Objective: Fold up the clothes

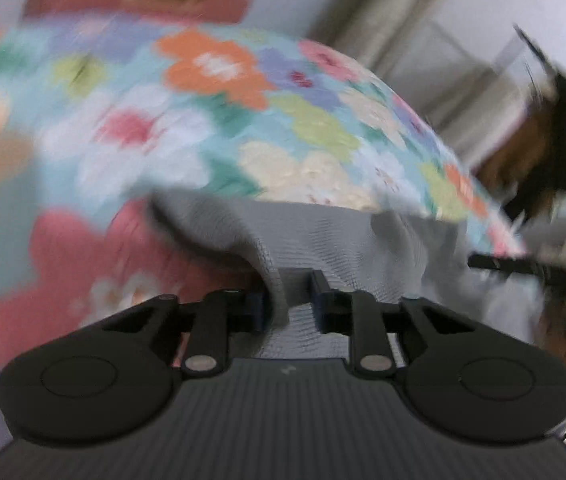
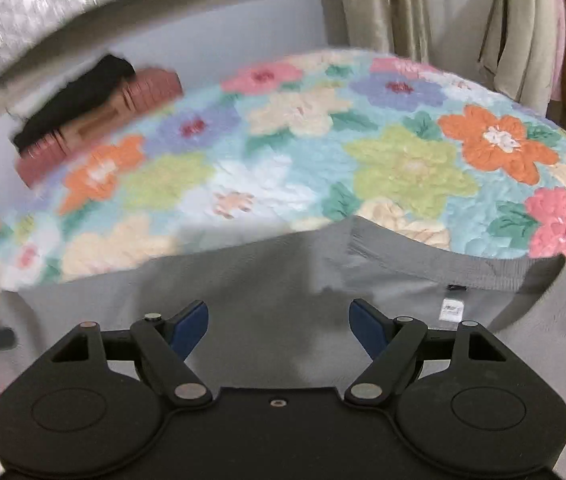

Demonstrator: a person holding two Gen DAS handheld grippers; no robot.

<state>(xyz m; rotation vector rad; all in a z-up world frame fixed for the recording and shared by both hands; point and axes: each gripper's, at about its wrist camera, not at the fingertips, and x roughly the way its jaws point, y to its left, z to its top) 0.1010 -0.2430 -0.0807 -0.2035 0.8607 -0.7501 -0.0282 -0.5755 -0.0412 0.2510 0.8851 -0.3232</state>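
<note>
A grey knit garment (image 2: 275, 280) lies on a bed with a bright flowered quilt (image 2: 403, 168). Its ribbed collar (image 2: 443, 268) and a white label (image 2: 453, 312) show at the right in the right wrist view. My right gripper (image 2: 279, 324) is open just above the grey cloth, jaws wide apart. My left gripper (image 1: 289, 300) is shut on a raised fold of the grey garment (image 1: 323, 236), which bunches up between the fingers. The left wrist view is blurred by motion.
A pink and black object (image 2: 95, 108) lies at the far left of the quilt. Beige curtains (image 2: 383, 4) hang behind the bed. A silvery quilted panel (image 2: 43, 12) stands at the back left. The other gripper's tip (image 1: 523, 266) shows at the right in the left wrist view.
</note>
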